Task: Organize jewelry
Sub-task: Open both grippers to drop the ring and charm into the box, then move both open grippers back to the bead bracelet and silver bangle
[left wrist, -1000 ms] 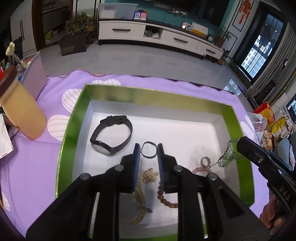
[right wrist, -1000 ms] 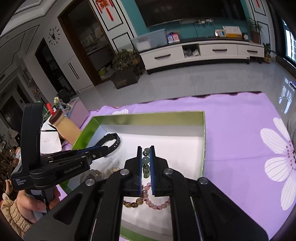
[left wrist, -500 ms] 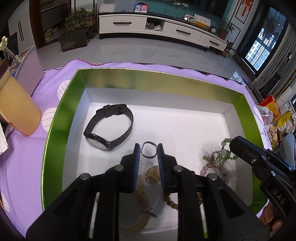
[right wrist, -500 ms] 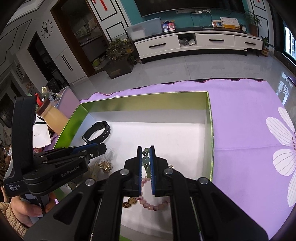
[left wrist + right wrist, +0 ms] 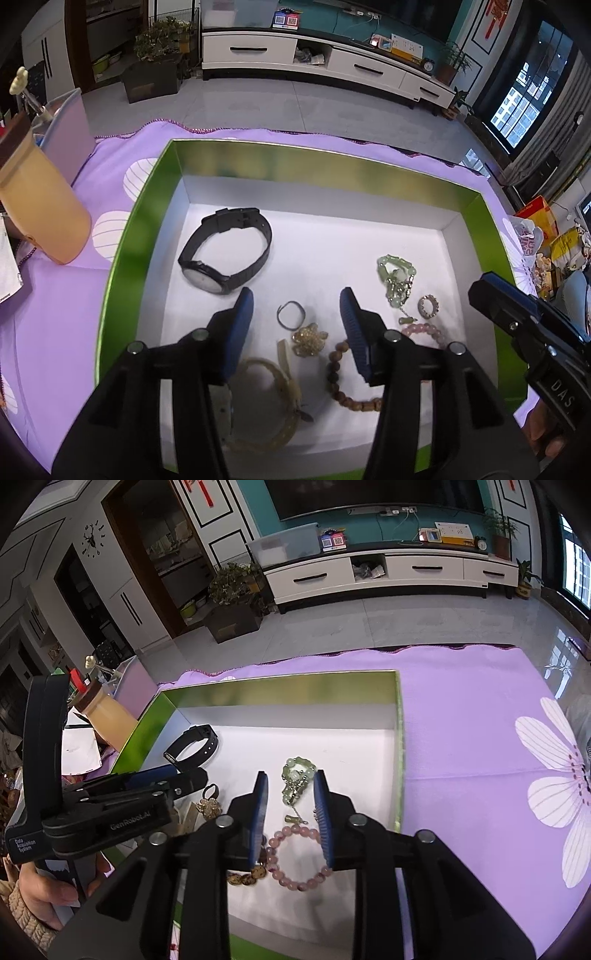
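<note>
- The green-walled box (image 5: pixel 122 266) sits on a purple flowered cloth (image 5: pixel 480 716) covering the counter; all the jewelry lies on its white floor.
- The left gripper (image 5: pixel 295 306) hovers over the box with its jaws opening; between them, untouched, lie a small dark ring (image 5: pixel 290 314) and a gold flower charm (image 5: pixel 309 338).
- The black watch (image 5: pixel 225 254) lies at about ten o'clock from that gripper, strap looped shut, its long axis running from the dial at the lower left to the clasp at the upper right.
- A wooden bead bracelet (image 5: pixel 340 384) curls at five o'clock, partly under the gripper's right finger.
- The right gripper (image 5: pixel 290 794) is also opening its jaws, with the jade bead piece (image 5: pixel 295 779) lying between the tips, free of the pads; its long axis runs away from the camera, loop at twelve o'clock, chain tail trailing toward six.
- A pink bead bracelet (image 5: pixel 295 860) lies just below the jade tail, at six o'clock.
- A small silver ring (image 5: pixel 428 306) rests at three o'clock from the left gripper.
</note>
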Demonstrator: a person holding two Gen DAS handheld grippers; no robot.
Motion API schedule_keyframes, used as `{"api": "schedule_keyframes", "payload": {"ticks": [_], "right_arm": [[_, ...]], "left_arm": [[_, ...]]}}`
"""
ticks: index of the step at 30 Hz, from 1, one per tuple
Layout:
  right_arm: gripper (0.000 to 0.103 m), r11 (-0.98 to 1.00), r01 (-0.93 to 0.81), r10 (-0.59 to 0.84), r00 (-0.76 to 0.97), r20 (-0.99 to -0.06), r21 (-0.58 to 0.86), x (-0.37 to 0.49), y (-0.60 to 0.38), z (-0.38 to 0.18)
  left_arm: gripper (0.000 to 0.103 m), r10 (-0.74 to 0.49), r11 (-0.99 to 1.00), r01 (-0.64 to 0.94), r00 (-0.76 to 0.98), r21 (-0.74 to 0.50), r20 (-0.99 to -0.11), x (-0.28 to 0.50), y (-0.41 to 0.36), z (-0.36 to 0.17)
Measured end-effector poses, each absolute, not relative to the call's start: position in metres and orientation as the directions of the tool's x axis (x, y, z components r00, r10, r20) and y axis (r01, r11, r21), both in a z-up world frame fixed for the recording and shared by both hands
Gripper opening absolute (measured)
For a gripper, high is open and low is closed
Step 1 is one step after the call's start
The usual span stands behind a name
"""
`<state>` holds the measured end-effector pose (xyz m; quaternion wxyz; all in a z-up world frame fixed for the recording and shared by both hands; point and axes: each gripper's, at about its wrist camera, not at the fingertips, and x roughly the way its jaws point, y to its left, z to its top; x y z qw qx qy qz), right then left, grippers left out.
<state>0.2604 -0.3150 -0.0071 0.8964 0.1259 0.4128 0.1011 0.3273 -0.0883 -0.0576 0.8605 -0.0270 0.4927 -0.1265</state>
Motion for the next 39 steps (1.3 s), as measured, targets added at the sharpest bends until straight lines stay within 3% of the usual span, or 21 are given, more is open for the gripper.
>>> {"api": "schedule_keyframes", "payload": {"ticks": [4,7,10,17,21,32,39], "right_arm": [[0.042,0.946,-0.074,0.285,0.660,-0.695,0.317,0.247,-0.322,0.002],[0.044,0.947,-0.077,0.280,0.672,-0.686,0.311,0.235,-0.326,0.009],[0.056,0.951,-0.073,0.268,0.683,-0.679,0.301,0.223,-0.327,0.016],[0.073,0.962,-0.086,0.240,0.713,-0.658,0.258,0.182,-0.333,0.036],[0.083,0.970,-0.103,0.227,0.717,-0.659,0.222,0.155,-0.334,0.040],[0.083,0.968,-0.163,0.252,0.672,-0.696,0.193,0.091,-0.316,0.017],[0.083,0.959,-0.174,0.284,0.621,-0.730,0.225,0.069,-0.303,-0.009]], "left_arm": [[0.067,-0.248,0.966,0.195,0.504,-0.171,-0.827,0.316,-0.085,-0.047],[0.073,-0.246,0.966,0.202,0.518,-0.162,-0.820,0.305,-0.082,-0.038],[0.087,-0.241,0.967,0.206,0.534,-0.152,-0.811,0.291,-0.079,-0.029],[0.100,-0.263,0.963,0.208,0.564,-0.174,-0.783,0.253,-0.061,-0.007],[0.101,-0.278,0.959,0.218,0.573,-0.184,-0.771,0.227,-0.051,0.002],[0.101,-0.200,0.969,0.238,0.588,-0.069,-0.784,0.153,-0.041,-0.015],[0.101,-0.180,0.979,0.184,0.557,-0.092,-0.810,0.124,-0.019,-0.047]]}}
